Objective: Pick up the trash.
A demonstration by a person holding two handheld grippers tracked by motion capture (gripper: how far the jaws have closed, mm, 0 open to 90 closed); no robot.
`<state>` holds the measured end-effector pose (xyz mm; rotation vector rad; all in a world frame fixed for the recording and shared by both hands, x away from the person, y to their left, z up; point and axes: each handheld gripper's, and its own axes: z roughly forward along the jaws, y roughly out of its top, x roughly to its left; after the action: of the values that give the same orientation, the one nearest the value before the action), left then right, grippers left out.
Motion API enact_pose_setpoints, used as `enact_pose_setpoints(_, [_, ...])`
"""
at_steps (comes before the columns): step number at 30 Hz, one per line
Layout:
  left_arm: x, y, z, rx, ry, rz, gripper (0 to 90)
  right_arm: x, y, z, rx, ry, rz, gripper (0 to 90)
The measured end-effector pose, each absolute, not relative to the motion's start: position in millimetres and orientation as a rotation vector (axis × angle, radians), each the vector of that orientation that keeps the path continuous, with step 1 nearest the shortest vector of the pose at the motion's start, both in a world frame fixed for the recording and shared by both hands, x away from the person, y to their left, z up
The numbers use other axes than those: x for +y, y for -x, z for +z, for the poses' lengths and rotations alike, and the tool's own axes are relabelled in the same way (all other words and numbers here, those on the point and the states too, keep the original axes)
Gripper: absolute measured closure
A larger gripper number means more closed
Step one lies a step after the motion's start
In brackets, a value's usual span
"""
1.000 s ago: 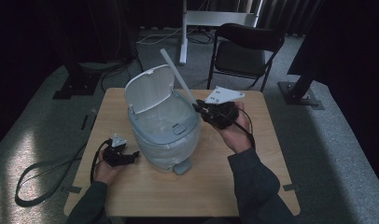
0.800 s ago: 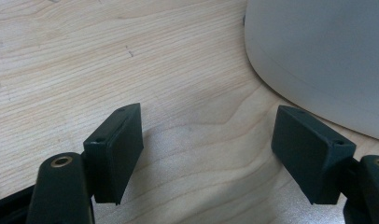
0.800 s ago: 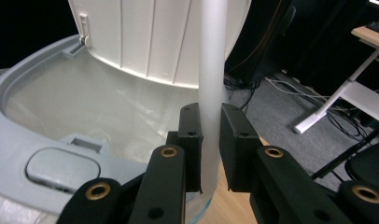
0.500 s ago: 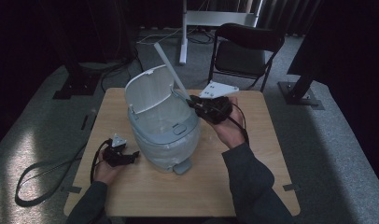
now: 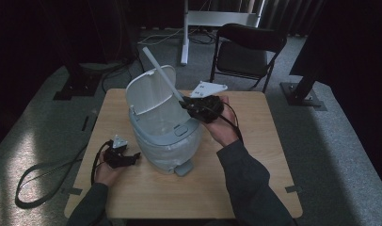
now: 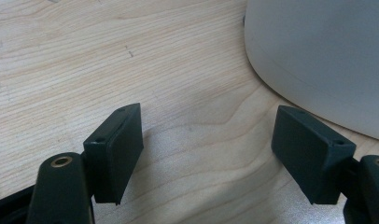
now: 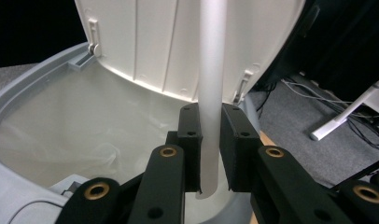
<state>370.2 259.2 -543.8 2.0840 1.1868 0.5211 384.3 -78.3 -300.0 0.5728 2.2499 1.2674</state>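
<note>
High view: pale grey-blue plastic bin on a light wooden table, rounded body, clear liner bag inside, small pedal at its front. White lid raised upright at the bin's back. Long white tube, smooth and matte, slanting up over the bin's mouth, lower end pinched in the right gripper at the bin's right rim. Left gripper resting on the table just left of the bin, black, cable looping off the table edge. Behind the bin, grey carpet, a black folding chair, a white stand leg, dark drapes.

Left gripper view: two black rubbery pads spread wide, nothing between them but bare wood grain. Curved matte wall of the bin just beyond the right-hand jaw.

Right gripper view: jaws narrowed onto the tube, pads pressing both its sides, tube's cut end just below them. Behind the tube, ribbed underside of the lid with hinge clips; below, wrinkled translucent liner within the bin's grey rim. Right of the bin, carpet and cables.
</note>
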Motion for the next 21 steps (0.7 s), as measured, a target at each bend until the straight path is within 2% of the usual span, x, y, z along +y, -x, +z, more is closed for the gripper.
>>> enact_pose_setpoints(6, [259,-370,-544,1.186,-2.084,0.522,25.2,-77,-385,-303,2.271,-0.551,1.238,72.1])
enact_pose_setpoints(21, [259,-371,-544,1.185,-2.085,0.522,25.2,-97,-386,-305,2.242,-0.607,1.236,72.3])
